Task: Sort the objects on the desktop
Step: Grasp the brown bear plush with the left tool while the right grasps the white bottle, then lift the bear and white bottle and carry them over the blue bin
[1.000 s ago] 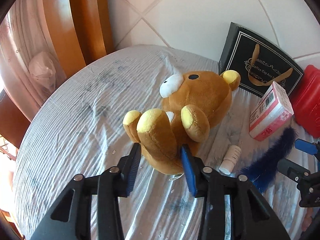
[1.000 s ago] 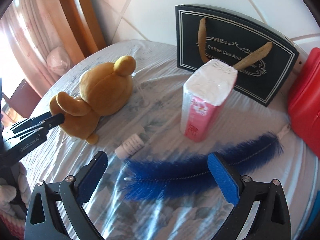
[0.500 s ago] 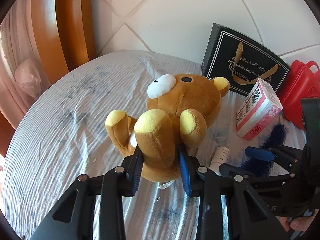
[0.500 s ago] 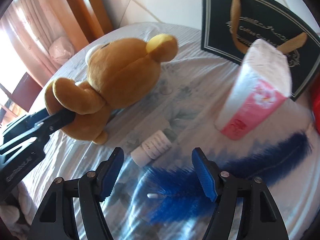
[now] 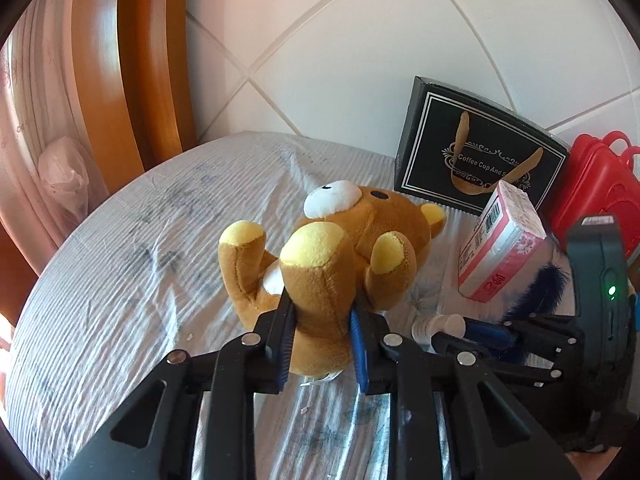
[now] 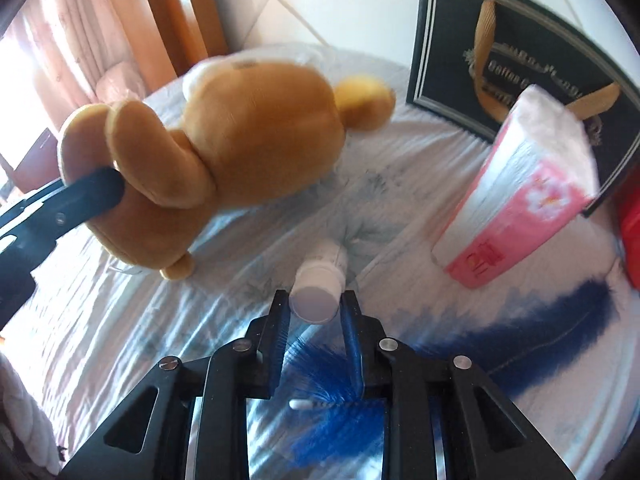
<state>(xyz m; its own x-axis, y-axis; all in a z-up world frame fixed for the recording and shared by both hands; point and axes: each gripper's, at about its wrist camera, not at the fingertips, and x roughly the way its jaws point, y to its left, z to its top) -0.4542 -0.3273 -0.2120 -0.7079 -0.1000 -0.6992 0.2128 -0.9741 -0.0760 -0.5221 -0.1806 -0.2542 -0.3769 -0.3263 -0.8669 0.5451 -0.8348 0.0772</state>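
Grip check: both grippers have just been closing, each now with a thing between its pads. Left gripper (image 5: 322, 334) pinches the plush bear (image 5: 340, 256) by one leg; the bear's body and head lie ahead of the fingertips, feet toward the camera. Right gripper (image 6: 314, 308) clamps the small white bottle (image 6: 320, 284) near its capped end, long axis running straight ahead out of the jaws (blue feather (image 6: 500, 336) sits under and behind those pads, so it may snag on a lift). Bear is brown with yellow paws and ear, soft. Bottle is white, smooth, cylindrical, lying on the wrinkled cloth (image 5: 120, 280).
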